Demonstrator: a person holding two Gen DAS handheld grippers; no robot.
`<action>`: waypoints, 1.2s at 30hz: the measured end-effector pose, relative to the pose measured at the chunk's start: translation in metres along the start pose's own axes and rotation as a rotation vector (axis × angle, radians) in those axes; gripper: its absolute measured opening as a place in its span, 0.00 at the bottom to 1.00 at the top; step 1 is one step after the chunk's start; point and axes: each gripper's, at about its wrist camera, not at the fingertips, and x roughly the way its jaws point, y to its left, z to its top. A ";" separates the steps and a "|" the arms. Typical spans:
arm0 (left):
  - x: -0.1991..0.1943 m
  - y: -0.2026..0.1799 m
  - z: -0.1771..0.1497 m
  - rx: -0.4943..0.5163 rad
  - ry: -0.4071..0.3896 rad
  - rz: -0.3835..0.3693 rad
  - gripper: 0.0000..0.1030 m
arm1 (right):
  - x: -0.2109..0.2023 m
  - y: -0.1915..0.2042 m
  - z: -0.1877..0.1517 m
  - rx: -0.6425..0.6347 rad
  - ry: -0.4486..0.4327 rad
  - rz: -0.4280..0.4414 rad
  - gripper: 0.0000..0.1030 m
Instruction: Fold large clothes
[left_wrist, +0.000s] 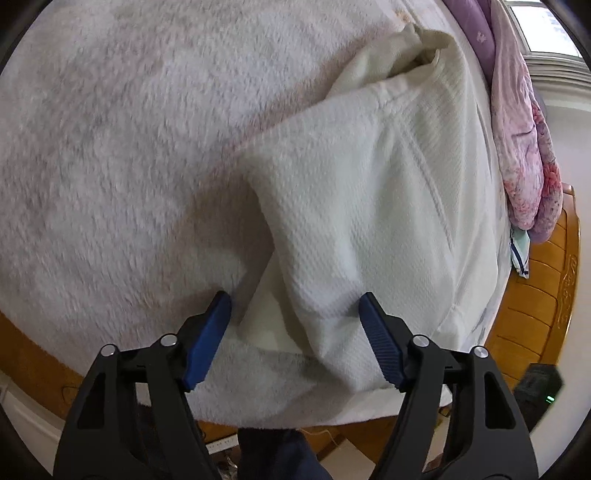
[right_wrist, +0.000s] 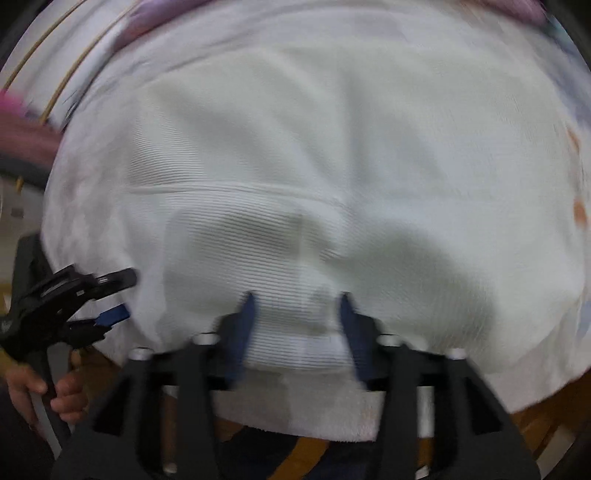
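- Left wrist view: no container shows; a cream-white waffle-knit garment (left_wrist: 388, 177) lies on a fluffy pale pink blanket (left_wrist: 122, 147) that covers a bed with an orange wooden frame (left_wrist: 535, 295).
- The garment is partly folded: one flap is turned over toward the blanket side, with its ribbed opening (left_wrist: 413, 48) at the far end and a raised seam running along its length.
- The left gripper (left_wrist: 295, 310) stands wide apart, blue pads on either side of the garment's near folded corner, gripping nothing.
- A bundled pink and purple floral quilt (left_wrist: 524, 140) hangs at the far right edge of the bed.
- Right wrist view, blurred: the same garment (right_wrist: 314, 155) fills most of the frame, spread flat with a horizontal seam across its middle.
- The right gripper (right_wrist: 297, 306) is parted, its blue pads straddling the garment's near hem; whether they touch the cloth I cannot tell.
- At the left edge the left gripper (right_wrist: 118, 295) shows, jaws apart beside the garment's edge, held by a bare hand (right_wrist: 48, 395).
- The blanket's (right_wrist: 314, 410) fluffy edge shows just beneath the hem.
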 end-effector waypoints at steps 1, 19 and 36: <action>0.001 -0.001 0.000 0.005 0.003 0.004 0.61 | -0.001 0.008 -0.001 -0.035 -0.010 0.015 0.49; -0.035 -0.042 0.007 0.071 0.086 -0.129 0.11 | 0.046 0.107 -0.016 -0.505 -0.192 0.038 0.64; -0.028 -0.047 0.063 -0.004 0.006 0.045 0.79 | 0.054 0.086 0.001 -0.399 -0.144 0.154 0.12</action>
